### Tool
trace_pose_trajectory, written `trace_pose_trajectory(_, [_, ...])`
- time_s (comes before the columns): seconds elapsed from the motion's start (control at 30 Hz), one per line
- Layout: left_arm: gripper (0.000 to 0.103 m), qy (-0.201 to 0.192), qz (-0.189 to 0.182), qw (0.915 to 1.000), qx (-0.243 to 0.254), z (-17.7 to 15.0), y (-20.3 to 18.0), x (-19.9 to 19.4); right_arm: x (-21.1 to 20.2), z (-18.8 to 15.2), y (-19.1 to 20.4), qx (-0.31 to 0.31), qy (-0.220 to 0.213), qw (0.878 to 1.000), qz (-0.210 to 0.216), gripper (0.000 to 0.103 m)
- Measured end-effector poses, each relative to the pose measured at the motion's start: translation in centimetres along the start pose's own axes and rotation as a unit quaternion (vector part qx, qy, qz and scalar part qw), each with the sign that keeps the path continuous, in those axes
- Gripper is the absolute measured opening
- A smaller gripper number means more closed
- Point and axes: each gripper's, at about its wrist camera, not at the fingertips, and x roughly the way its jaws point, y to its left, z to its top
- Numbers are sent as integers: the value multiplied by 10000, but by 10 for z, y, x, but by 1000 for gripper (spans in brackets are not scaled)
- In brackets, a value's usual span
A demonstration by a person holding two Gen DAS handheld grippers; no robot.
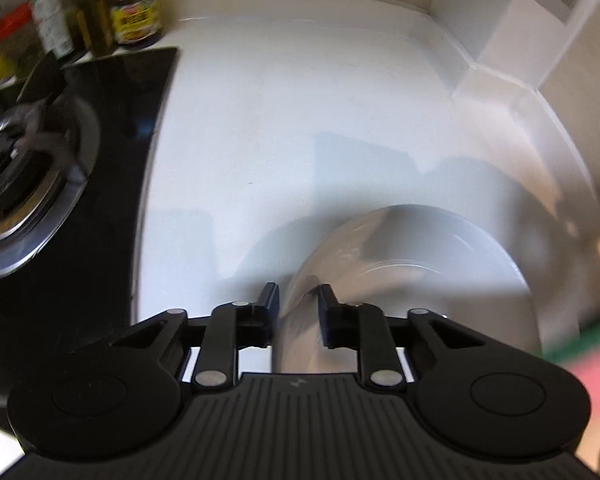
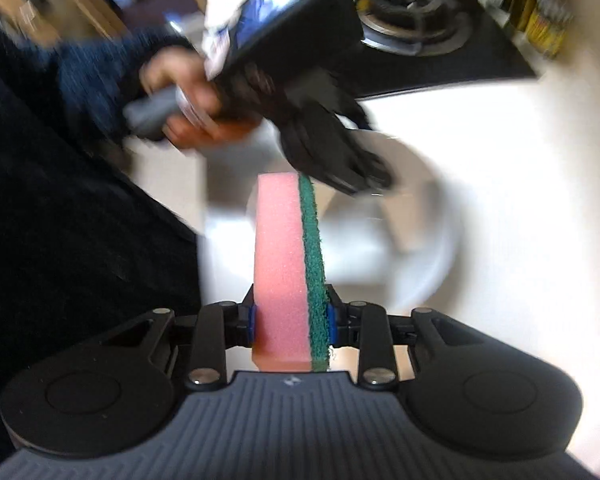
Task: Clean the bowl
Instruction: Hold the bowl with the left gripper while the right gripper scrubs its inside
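Left tongs (image 1: 299, 304) straddle the near rim of the white bowl (image 1: 420, 264), one finger outside the wall and one inside; they look pinched on that rim, though the blur leaves a sliver of doubt about full contact. Over on the other side, the right tongs (image 2: 291, 316) are pressed onto a sponge (image 2: 280, 264), pink foam to the left, green scouring face to the right, standing on edge and reaching out toward the bowl. That bowl sits on the white counter (image 1: 260, 140), just beside the black hob (image 1: 112, 160) with its burner (image 1: 16, 176), and looks tipped up toward the left tongs. By its gloss I take it for glazed ceramic: stiff, fairly heavy, slick if wet, and liable to chip if it drops back on the counter, so the rim is a sensible hold but a thin one that could slip or twist. The sponge is soft and light and will squash under pressure. Inside the bowl I can make out only pale glaze and reflections; any residue or water is lost in the blur. At the back, jars (image 1: 134, 12) and bottles (image 1: 88, 8) line the wall, contents dark, lids on as far as I can tell.
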Motion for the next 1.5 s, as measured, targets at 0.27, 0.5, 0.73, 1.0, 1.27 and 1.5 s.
trace_pose_trajectory(0.27, [21, -74, 277, 9974, -667, -39, 8, -35, 54, -29, 80, -5189, 699, 8062, -2754, 26])
trace_pose_trajectory(0.5, [21, 359, -127, 9923, -1181, -50, 12, -21, 96, -70, 77, -7942, 195, 5344, -2886, 26])
trace_pose_trajectory(0.73, [22, 400, -147, 9954, -857, -49, 9, -16, 111, -72, 56, -8549, 25, 4396, -2754, 26])
trace_pose_trajectory(1.0, [23, 328, -49, 9966, -760, -54, 4, -13, 100, -61, 82, -7946, 1059, 5375, -2616, 26])
trace_pose_trajectory(1.27, [22, -127, 282, 9975, -639, -39, 2, -10, 72, -44, 117, -6679, 2314, 6829, -1842, 26])
trace_pose_trajectory(1.5, [37, -146, 206, 9991, -336, -20, -3, 0, 23, 3, 117, -4451, 2376, 8631, -207, 27])
